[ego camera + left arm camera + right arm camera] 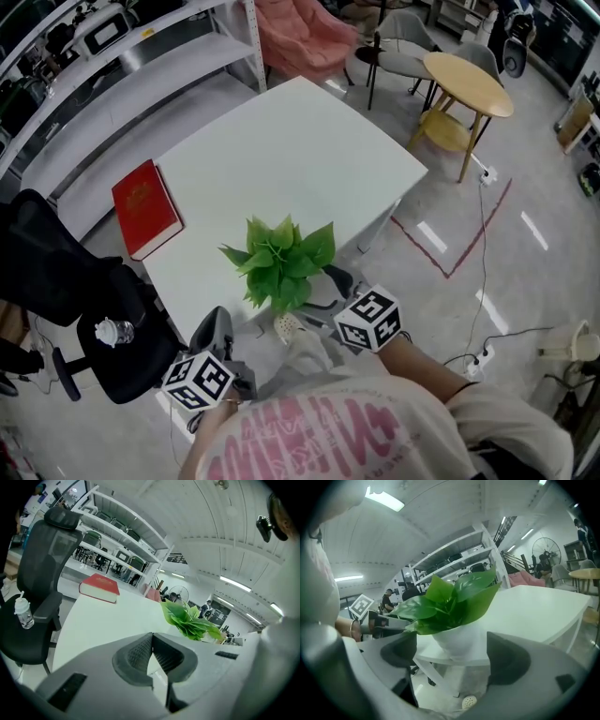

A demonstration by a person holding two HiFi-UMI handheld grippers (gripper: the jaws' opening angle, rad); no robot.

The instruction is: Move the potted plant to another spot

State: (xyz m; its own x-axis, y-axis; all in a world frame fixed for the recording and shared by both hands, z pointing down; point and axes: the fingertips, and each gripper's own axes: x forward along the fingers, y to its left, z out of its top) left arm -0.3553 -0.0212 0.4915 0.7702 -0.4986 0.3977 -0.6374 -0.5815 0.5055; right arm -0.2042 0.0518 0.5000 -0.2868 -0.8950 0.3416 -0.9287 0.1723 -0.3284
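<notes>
A potted plant (281, 262) with broad green leaves stands in a white pot (457, 641) at the near edge of the white table (291, 150). My right gripper (323, 292) is open just in front of it. In the right gripper view the pot sits ahead of the gap between the jaws of the right gripper (452, 653), and neither pad touches it. My left gripper (216, 328) is off the table's near left corner, shut with nothing in it; its pads meet at the tips in the left gripper view (152, 637). The plant (190, 620) lies to that gripper's right.
A red book (145, 206) lies on the table's left side. A black office chair (56, 281) with a water bottle (112, 333) on its seat stands left of the table. Shelving (122, 66) runs behind; a round wooden table (466, 84) stands far right.
</notes>
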